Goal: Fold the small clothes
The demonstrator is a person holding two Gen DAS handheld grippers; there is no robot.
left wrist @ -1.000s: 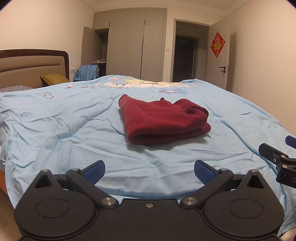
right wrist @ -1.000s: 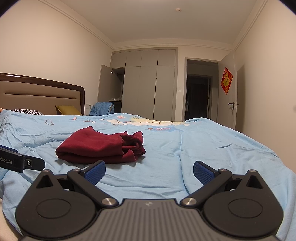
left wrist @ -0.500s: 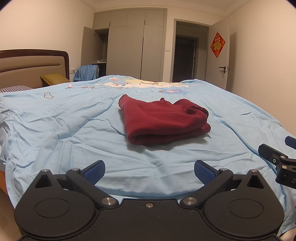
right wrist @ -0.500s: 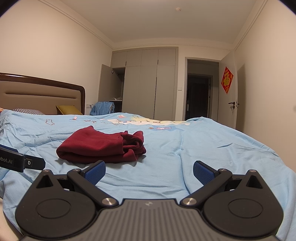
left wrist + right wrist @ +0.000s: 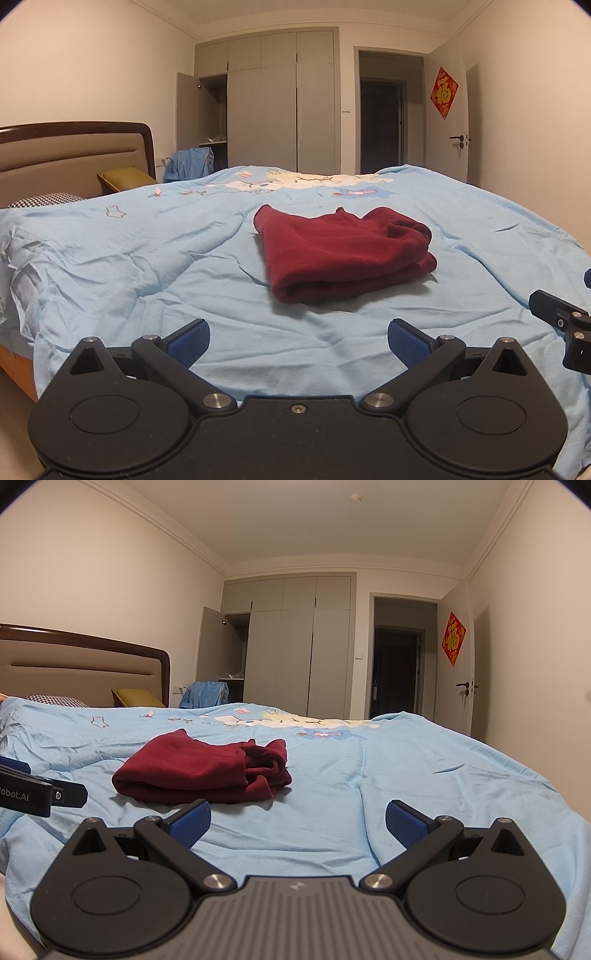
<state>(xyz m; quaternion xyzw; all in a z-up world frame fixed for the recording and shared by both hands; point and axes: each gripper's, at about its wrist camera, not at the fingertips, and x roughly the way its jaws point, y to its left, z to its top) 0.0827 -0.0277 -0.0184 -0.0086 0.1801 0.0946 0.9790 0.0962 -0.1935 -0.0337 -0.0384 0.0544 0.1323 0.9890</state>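
Both tools hang low at the near edge of the bed, and neither has hold of anything: the left gripper (image 5: 298,341) stands with its blue pads spread wide and only bedding between them, and the right gripper (image 5: 297,821) is spread just as wide, equally empty. Ahead of them, lying on the light blue duvet (image 5: 147,266), is the dark red garment (image 5: 343,254), folded into a thick bundle well short of the far side of the bed. From the left tool it lies almost straight ahead, a touch to the right; from the right tool the same garment (image 5: 203,771) sits off to the left. Its long axis runs roughly across the line of both tools, with the rounded fold facing them and the looser, bunched layers toward the right end. I would judge the left gripper better lined up, though neither touches the cloth.
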